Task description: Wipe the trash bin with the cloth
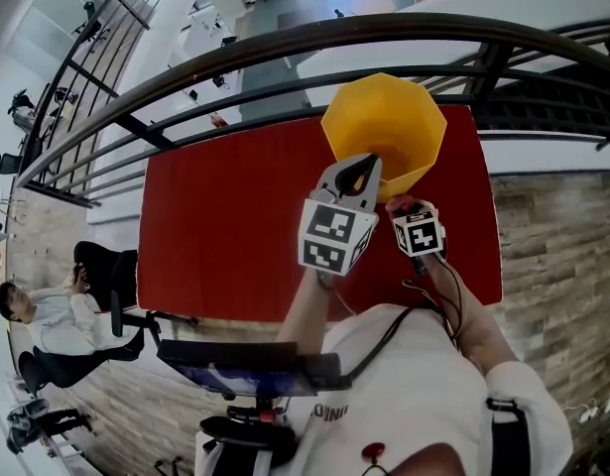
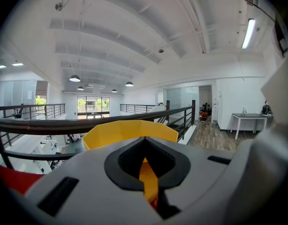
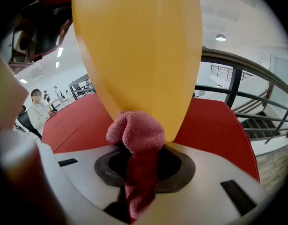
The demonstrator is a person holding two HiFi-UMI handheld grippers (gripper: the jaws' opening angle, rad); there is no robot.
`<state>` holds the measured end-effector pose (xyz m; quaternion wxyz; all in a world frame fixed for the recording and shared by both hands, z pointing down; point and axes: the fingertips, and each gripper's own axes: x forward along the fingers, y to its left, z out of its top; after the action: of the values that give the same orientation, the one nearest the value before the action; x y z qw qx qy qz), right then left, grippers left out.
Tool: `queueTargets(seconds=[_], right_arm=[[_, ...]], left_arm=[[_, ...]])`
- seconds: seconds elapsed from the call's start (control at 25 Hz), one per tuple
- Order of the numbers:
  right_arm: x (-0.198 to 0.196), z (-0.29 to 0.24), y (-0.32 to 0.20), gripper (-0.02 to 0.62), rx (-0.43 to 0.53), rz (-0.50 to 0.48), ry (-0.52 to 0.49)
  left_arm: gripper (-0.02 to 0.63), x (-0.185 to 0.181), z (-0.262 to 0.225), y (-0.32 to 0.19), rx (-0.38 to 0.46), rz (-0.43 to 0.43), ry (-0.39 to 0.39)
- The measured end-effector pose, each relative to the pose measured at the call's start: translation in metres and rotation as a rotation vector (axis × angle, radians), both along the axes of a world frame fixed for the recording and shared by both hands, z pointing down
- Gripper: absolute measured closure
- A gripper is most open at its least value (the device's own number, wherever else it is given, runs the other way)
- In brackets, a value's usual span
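Head view, left gripper (image 1: 364, 170) jaws clamping trash bin (image 1: 384, 117) rim, right gripper (image 1: 402, 208) jaws pinching cloth (image 3: 136, 134) against it, table (image 1: 225, 216) beneath.

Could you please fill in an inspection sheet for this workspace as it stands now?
Surface: red table, bare apart from the bin.
Job's things: yellow trash bin stands at the table's far edge; pink cloth is bunched against its outer wall.
Clutter: nothing seen.
Grippers: left gripper is shut on the bin's near rim; right gripper is shut on the cloth.
Cables: dark wires run along the right forearm.
Surroundings: dark railing behind the table, open hall below; a seated person at lower left.
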<state>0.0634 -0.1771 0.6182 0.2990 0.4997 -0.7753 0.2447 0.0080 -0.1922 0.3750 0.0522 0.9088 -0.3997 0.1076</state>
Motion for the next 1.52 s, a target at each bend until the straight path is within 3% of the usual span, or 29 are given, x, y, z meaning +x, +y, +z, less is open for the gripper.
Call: queueTargets(seconds=[0.36,0.56,0.76,0.96,1.08,1.24,1.52], right_arm=[[0.003,0.023,-0.001,0.495,-0.053,-0.014,0.064],[0.015,-0.002,0.01,0.495,-0.034,-0.002,0.006],[0.044,-0.079,0.018,0.495,0.107,0.029,-0.113],[0.072,-0.173,0.004,0.495,0.329,0.058,-0.134],[0.078,-0.208,-0.003,0.495,0.412,0.078,-0.151],[0.08,-0.224,-0.014,0.495,0.452,0.088,-0.15],[0.071,-0.208,-0.03,0.495,0.42,0.068,-0.158]], left_arm=[[0.604,-0.003,0.0,0.0,-0.004,0.002,0.001],[0.604,-0.002,-0.002,0.0,-0.003,0.002,0.002],[0.604,-0.003,-0.002,0.001,0.002,0.006,0.002],[0.604,-0.003,0.0,0.0,-0.027,0.018,-0.016],[0.604,-0.007,0.002,-0.003,-0.066,0.029,-0.052],[0.604,-0.013,0.003,-0.009,-0.095,0.039,-0.112],[0.604,-0.014,0.002,-0.013,-0.096,0.04,-0.116]])
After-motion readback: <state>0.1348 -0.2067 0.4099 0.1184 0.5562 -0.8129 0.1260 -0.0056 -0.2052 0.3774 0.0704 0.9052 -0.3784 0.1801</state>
